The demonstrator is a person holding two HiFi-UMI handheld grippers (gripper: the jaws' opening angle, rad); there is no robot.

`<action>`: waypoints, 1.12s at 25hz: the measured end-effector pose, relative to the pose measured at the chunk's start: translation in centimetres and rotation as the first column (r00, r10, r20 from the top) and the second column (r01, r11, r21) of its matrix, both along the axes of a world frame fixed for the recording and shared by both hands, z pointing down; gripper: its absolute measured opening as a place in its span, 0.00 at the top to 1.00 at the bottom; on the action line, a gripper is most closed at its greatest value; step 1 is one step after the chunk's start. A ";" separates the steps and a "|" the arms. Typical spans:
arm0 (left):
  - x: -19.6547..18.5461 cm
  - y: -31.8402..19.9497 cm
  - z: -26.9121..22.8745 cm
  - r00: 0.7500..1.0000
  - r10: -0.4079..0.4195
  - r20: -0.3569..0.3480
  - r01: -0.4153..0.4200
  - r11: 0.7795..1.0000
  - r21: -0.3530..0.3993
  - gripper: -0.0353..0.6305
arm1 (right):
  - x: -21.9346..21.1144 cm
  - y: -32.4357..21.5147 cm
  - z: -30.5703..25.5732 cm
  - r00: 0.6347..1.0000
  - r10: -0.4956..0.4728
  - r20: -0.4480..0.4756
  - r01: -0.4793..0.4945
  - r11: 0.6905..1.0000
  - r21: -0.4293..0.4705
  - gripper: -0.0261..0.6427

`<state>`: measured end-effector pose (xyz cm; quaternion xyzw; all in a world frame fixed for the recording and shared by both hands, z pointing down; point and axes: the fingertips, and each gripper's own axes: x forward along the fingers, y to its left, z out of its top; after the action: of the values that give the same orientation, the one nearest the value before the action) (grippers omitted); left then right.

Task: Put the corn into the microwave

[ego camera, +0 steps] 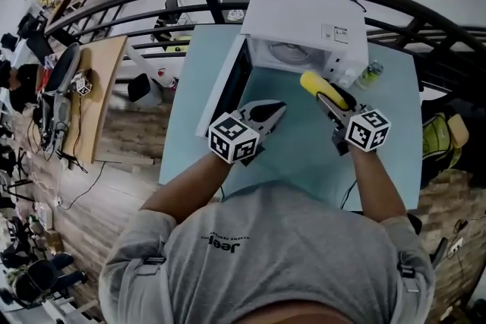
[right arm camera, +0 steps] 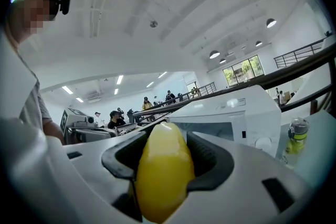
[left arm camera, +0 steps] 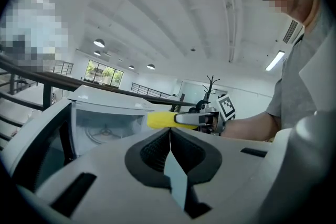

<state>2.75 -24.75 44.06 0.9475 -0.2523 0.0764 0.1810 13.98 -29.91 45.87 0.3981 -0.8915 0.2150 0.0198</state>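
Half the corn (ego camera: pixel 312 80) hides in our right gripper (ego camera: pixel 331 99), clamped firmly; left gripper (ego camera: pixel 275 111) closed up, empty; microwave (ego camera: pixel 304 19) cavity gapes just ahead

The only word I can read is "Jeep" (ego camera: pixel 225 245), printed in dark letters on my grey shirt (ego camera: pixel 288 262), at the near edge of the scene; from the head view it appears upside down. A small label (ego camera: pixel 339 33) sits on top of the white microwave (ego camera: pixel 296 15), toward its right side, but its print is too small to read.
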 end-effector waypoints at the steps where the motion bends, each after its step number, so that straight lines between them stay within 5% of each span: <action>1: 0.2 -0.3 0.3 1.000 0.005 0.001 -0.005 1.000 0.001 0.91 | -0.2 -0.5 0.6 1.000 0.005 -0.014 -0.005 1.000 -0.008 0.59; 28: 2.2 -9.2 10.4 0.997 -0.083 -0.004 0.083 0.996 -0.026 0.92 | -4.3 -15.9 13.2 0.927 0.160 -0.341 -0.169 0.986 0.002 0.59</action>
<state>4.95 -33.93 54.44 0.9339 -0.2902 0.0697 0.1967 9.67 -45.78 59.09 0.5022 -0.8352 0.1564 0.1605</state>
